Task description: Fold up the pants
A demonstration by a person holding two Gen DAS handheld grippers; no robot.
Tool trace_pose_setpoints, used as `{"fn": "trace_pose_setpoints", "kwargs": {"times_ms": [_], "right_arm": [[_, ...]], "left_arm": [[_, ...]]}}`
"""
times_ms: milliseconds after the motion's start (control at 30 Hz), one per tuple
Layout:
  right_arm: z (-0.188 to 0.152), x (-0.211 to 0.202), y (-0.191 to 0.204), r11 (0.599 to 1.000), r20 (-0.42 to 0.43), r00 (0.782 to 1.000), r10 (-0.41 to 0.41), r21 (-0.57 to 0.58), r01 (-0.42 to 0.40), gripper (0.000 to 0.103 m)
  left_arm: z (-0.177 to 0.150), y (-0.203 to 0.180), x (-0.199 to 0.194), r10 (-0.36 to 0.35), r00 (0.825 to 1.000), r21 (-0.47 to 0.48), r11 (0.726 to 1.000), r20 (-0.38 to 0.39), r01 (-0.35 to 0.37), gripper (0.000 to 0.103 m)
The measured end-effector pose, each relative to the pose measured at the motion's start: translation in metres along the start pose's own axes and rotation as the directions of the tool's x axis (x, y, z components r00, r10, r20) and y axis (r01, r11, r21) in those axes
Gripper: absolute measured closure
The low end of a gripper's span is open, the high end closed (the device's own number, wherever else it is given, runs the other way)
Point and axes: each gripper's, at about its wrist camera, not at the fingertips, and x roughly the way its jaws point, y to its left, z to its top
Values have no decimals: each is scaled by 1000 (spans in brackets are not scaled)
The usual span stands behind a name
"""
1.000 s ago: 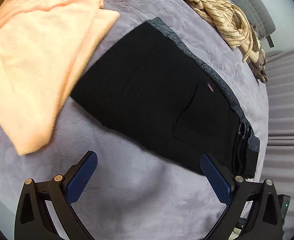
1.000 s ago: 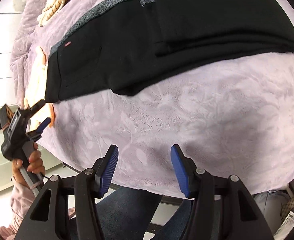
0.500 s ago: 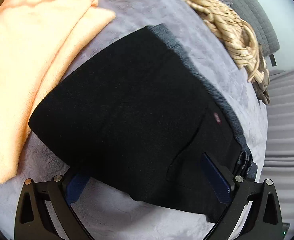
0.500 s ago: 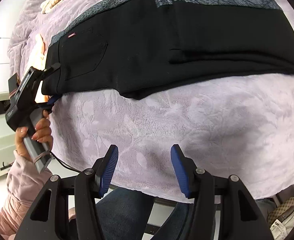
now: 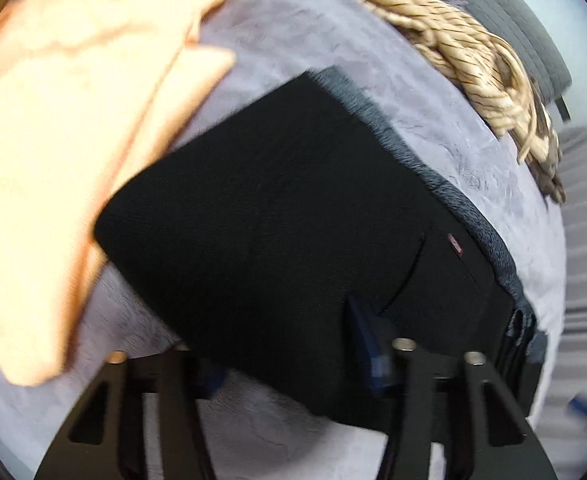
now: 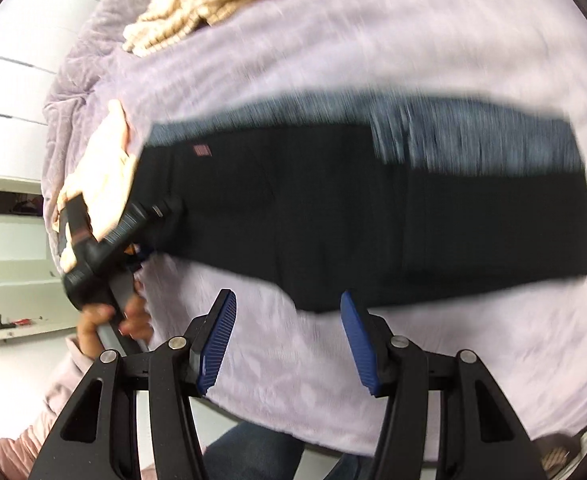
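- While the left wrist view is blurry, the left tool [image 5: 293, 360] has just been closing and now clenches the waist end of the folded black fleece-lined pants [image 5: 293, 240], which lie on the lilac plush bed cover [image 5: 293, 40].
- A peach fuzzy towel [image 5: 73, 140] sits just beside them, a beige striped garment [image 5: 453, 40] further off.
- Right wrist view: the right tool [image 6: 289, 340] hangs released over the cover, nothing between its blue pads [image 6: 217, 340], near the pants' long edge.
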Motion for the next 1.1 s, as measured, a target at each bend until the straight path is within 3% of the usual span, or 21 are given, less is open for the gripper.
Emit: {"fn": "trace_pose_setpoints", "kwargs": {"times_ms": [67, 100, 167, 233, 267, 367, 500, 633, 733, 900, 933, 967, 1000, 1033, 1100], "right_arm": [[25, -15, 12, 999, 29, 1000, -4, -47, 5, 44], [36, -21, 17, 998, 41, 999, 0, -67, 3, 44], [63, -33, 35, 993, 48, 999, 17, -114, -12, 41], [86, -36, 61, 984, 22, 1000, 23, -179, -19, 28], [94, -35, 72, 978, 7, 1000, 21, -208, -20, 28], [114, -16, 111, 959, -85, 996, 13, -283, -37, 26], [125, 44, 157, 948, -245, 969, -40, -316, -41, 23], [125, 95, 190, 939, -328, 943, -58, -339, -60, 23], [122, 122, 219, 921, -386, 920, -66, -378, -93, 23], [114, 171, 251, 868, -440, 870, -221, -496, -30, 23], [113, 181, 251, 861, -452, 856, -251, -509, -17, 24], [111, 190, 249, 852, -458, 843, -282, -523, 1, 26], [110, 193, 246, 846, -449, 842, -298, -534, 14, 58], [111, 192, 241, 855, -451, 850, -274, -519, 1, 86], [113, 176, 230, 879, -437, 878, -194, -475, -42, 86]], "left_arm": [[-9, -27, -11, 103, 991, 169, 979, 90, -118, 60], [-15, -40, -15, 148, 979, 244, 953, 141, -179, 60], [-32, -65, -20, 221, 945, 381, 874, 243, -302, 60], [-45, -78, -17, 255, 921, 459, 807, 296, -371, 60], [-50, -81, -14, 269, 911, 485, 779, 313, -397, 60], [-58, -81, -10, 280, 901, 527, 738, 331, -423, 60], [-59, -82, -9, 275, 901, 544, 724, 335, -424, 60], [-61, -80, -12, 277, 897, 555, 711, 345, -433, 60], [-64, -85, -12, 286, 884, 568, 683, 370, -459, 60], [-69, -95, -11, 284, 868, 581, 653, 406, -486, 60], [-68, -96, -11, 286, 870, 580, 656, 402, -483, 60], [-66, -97, -12, 275, 882, 585, 667, 382, -461, 60], [-64, -98, -14, 260, 890, 587, 677, 373, -444, 60], [-64, -102, -19, 253, 887, 586, 675, 386, -448, 60], [-64, -111, -30, 220, 889, 597, 673, 402, -437, 60]]}}
